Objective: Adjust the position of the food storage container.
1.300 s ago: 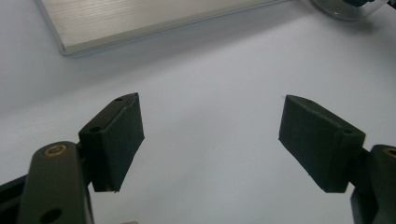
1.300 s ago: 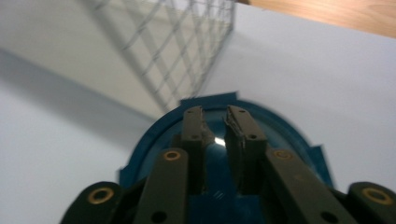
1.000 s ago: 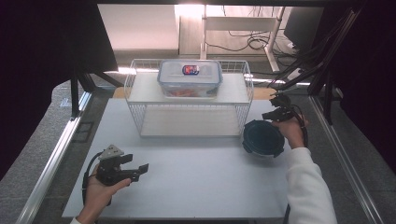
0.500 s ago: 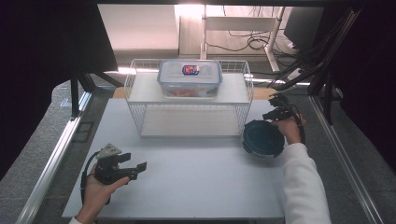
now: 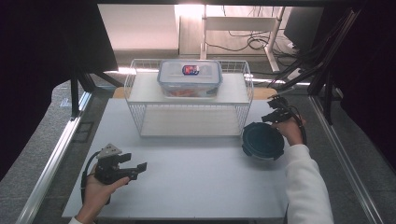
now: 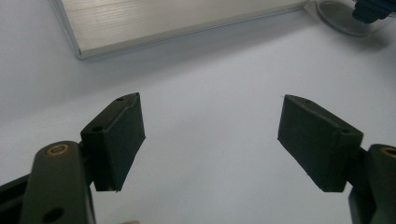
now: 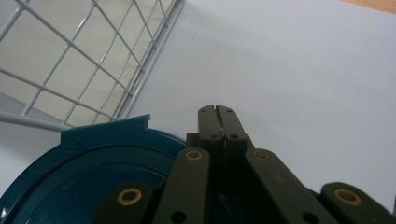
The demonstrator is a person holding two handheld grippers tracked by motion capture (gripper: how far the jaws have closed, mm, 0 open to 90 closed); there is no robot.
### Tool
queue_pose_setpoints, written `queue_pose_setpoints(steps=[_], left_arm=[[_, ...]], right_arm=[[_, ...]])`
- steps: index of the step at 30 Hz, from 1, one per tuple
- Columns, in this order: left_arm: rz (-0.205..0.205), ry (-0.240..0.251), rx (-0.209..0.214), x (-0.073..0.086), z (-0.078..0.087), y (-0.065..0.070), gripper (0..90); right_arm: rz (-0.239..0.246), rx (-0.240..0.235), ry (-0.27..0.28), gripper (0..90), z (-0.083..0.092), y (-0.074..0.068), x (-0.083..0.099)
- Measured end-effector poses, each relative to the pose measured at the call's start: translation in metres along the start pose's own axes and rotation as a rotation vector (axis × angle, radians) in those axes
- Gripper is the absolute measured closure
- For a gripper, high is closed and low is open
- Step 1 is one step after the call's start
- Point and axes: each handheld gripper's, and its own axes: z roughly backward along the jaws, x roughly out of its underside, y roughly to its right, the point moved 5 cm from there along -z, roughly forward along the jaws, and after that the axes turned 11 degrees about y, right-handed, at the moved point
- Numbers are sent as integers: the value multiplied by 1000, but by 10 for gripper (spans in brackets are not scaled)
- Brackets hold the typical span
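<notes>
Right tool point(image 5: 275, 110) was at the right side of the white tabletop point(image 5: 196, 172), just past the far edge of a round container with a dark blue lid point(image 5: 263, 140). The right gripper view showed its jaws clenched together with nothing visible between them, the lid's rim lying right below them; could not tell whether tool and lid touched. The container sat on the tabletop just beside the front right corner of the white wire rack point(image 5: 189, 100). A clear rectangular box with a clip lid point(image 5: 189, 78) stood on the rack's top shelf. Left tool point(image 5: 133, 168) was near the front left of the tabletop, released, jaws spread wide over bare surface, well apart from the container.
</notes>
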Motion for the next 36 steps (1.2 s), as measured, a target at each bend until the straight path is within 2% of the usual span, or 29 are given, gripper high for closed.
queue_pose_setpoints(steps=[4,8,9,10,11,13,15,17,20,25,27,30,31,32,33,34,36], left_arm=[[2,-5,2,1,-1,0,219],[4,-6,4,1,-2,1,219],[4,-6,4,1,-2,1,219],[2,-9,5,1,-2,1,219],[2,-9,5,1,-2,1,219],[2,-9,6,1,-3,1,219],[4,-9,7,1,-3,1,219],[6,-10,11,1,-3,2,219],[4,-11,15,2,-2,3,219],[-1,-11,21,1,-3,5,219],[-1,-11,22,1,-3,6,218],[1,-12,22,1,-3,6,218],[1,-12,21,1,-3,6,218],[-1,-13,20,2,-3,5,218],[1,-13,19,2,-3,5,218],[2,-13,19,2,-3,4,218],[3,-13,19,2,-3,3,218]], right_arm=[[-8,-11,-7,898,2,1,2],[12,-10,-14,898,4,0,3],[10,-24,-19,898,4,-1,4],[2,-63,-23,898,4,-5,5],[2,-63,-23,898,4,-5,5],[8,-70,-18,898,3,-11,7],[-11,-93,-11,898,3,-19,11],[-20,-137,0,898,4,-30,17],[-27,-152,4,898,6,-35,21],[-14,-188,12,898,13,-51,32],[9,-196,8,898,15,-57,35],[42,-173,3,896,17,-62,35],[57,-128,13,896,20,-60,34],[50,-105,35,896,23,-56,32],[25,-108,59,896,30,-52,31],[19,-85,65,896,40,-44,32],[14,-75,65,896,46,-39,34]])
